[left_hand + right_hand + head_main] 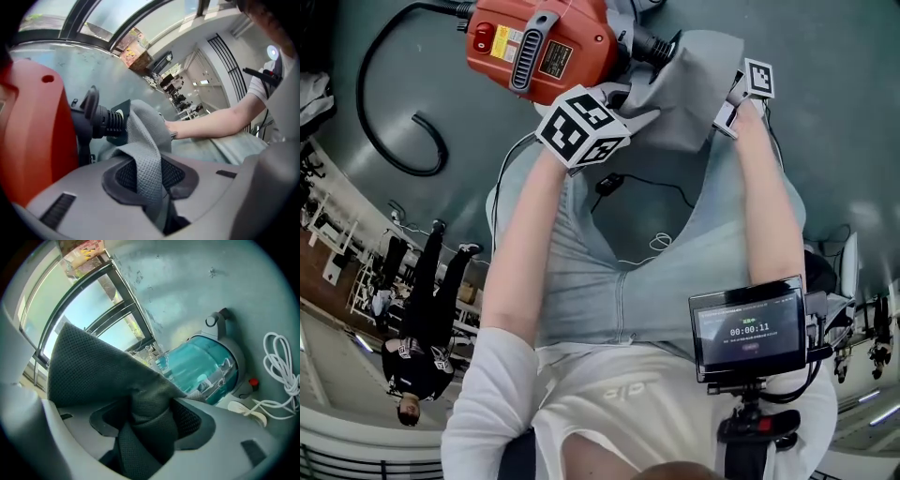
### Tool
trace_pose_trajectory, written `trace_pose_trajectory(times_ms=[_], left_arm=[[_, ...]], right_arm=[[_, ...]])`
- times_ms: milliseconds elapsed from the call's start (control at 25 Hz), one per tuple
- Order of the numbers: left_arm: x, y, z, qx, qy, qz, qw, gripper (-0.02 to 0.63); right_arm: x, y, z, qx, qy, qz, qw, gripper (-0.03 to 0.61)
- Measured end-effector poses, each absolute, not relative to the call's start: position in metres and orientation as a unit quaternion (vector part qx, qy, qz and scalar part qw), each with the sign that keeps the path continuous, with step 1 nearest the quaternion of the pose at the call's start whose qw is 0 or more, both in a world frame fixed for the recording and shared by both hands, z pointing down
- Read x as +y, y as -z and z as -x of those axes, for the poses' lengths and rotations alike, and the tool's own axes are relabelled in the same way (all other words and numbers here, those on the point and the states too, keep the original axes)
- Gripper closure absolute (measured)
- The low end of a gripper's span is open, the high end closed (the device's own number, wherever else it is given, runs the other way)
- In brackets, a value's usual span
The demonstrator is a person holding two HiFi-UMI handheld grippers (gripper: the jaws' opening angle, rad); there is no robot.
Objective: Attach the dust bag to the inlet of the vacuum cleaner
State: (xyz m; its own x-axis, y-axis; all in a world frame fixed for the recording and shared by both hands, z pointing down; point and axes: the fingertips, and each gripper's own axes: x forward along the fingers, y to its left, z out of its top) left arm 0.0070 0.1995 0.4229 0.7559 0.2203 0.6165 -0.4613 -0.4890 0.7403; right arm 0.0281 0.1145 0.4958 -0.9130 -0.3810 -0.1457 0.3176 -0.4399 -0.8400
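The left gripper (151,176) is clamped on a narrow fold of the grey mesh dust bag (694,84), while the right gripper (149,425) grips a thicker bunch of the same fabric, its jaws standing wider. The bag hangs stretched between the two, just beside the black ribbed inlet (105,121) of the orange-red vacuum cleaner (539,42), which sits on the grey floor (825,141). Whether the bag's mouth already touches the inlet cannot be told, nor what the bag holds. The person's left forearm (520,244) and right forearm (769,197), both bare below white sleeves, reach forward side by side. Beyond the right gripper a translucent teal canister (199,369) stands on the floor near a looped white cord (281,376).
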Motion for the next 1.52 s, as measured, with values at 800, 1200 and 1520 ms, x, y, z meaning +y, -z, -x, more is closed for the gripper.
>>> trace_pose_trajectory(times_ms=[800,1200,1520], left_arm=[[0.198,-0.424,-0.008,-0.091,-0.312,-0.782,0.531,0.549],[0.200,-0.424,-0.005,-0.102,-0.298,-0.777,0.545,0.549],[0.194,-0.427,-0.004,-0.103,-0.295,-0.773,0.553,0.549]], right_arm=[[0.111,-0.493,-0.043,0.494,0.841,0.069,0.210,0.308],[0.125,-0.496,-0.048,0.489,0.846,0.069,0.202,0.308],[0.127,-0.498,-0.037,0.485,0.848,0.076,0.201,0.308]])
